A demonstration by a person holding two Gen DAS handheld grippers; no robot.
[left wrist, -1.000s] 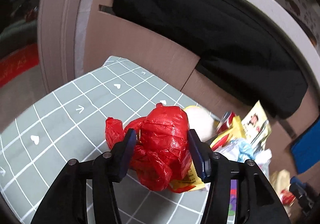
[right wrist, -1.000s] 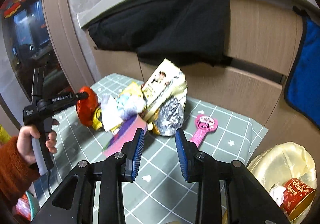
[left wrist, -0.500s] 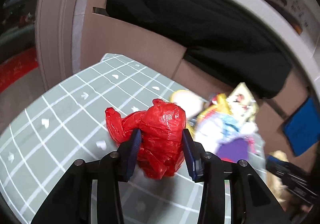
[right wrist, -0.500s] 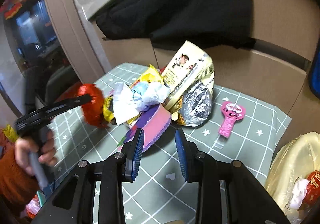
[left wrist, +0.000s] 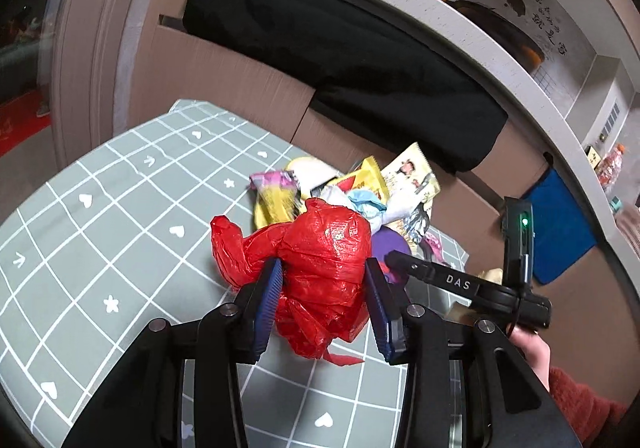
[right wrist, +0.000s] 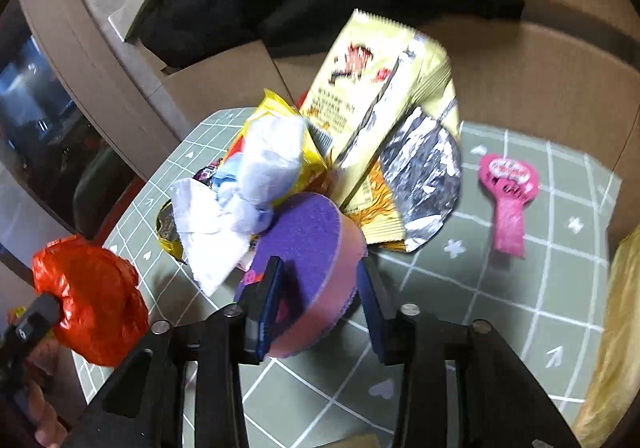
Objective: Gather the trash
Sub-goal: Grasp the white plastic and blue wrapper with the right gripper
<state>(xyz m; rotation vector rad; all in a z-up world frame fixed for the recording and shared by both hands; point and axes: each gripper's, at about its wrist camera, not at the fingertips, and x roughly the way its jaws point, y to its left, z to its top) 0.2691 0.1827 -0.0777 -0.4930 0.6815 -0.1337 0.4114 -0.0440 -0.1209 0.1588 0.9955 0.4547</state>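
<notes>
My left gripper (left wrist: 323,298) is shut on a crumpled red plastic bag (left wrist: 316,256) and holds it above the green grid tablecloth (left wrist: 120,208). The bag also shows at the left of the right wrist view (right wrist: 92,296). My right gripper (right wrist: 318,308) is open, its blue fingers on either side of a purple and pink sponge (right wrist: 308,252) at the front of a trash pile: white tissue (right wrist: 240,200), yellow snack bags (right wrist: 376,88), a silver foil wrapper (right wrist: 424,172). The right gripper also shows in the left wrist view (left wrist: 460,282).
A pink lollipop-shaped wrapper (right wrist: 508,196) lies alone on the cloth to the right. A yellow plastic bag (right wrist: 612,328) sits at the table's right edge. Brown cabinet fronts (left wrist: 224,76) with a black cloth (left wrist: 340,48) stand behind the table.
My left gripper lifted the red bag up and away from the pile. My right gripper moved forward and down until the purple sponge sits between its open fingers.
</notes>
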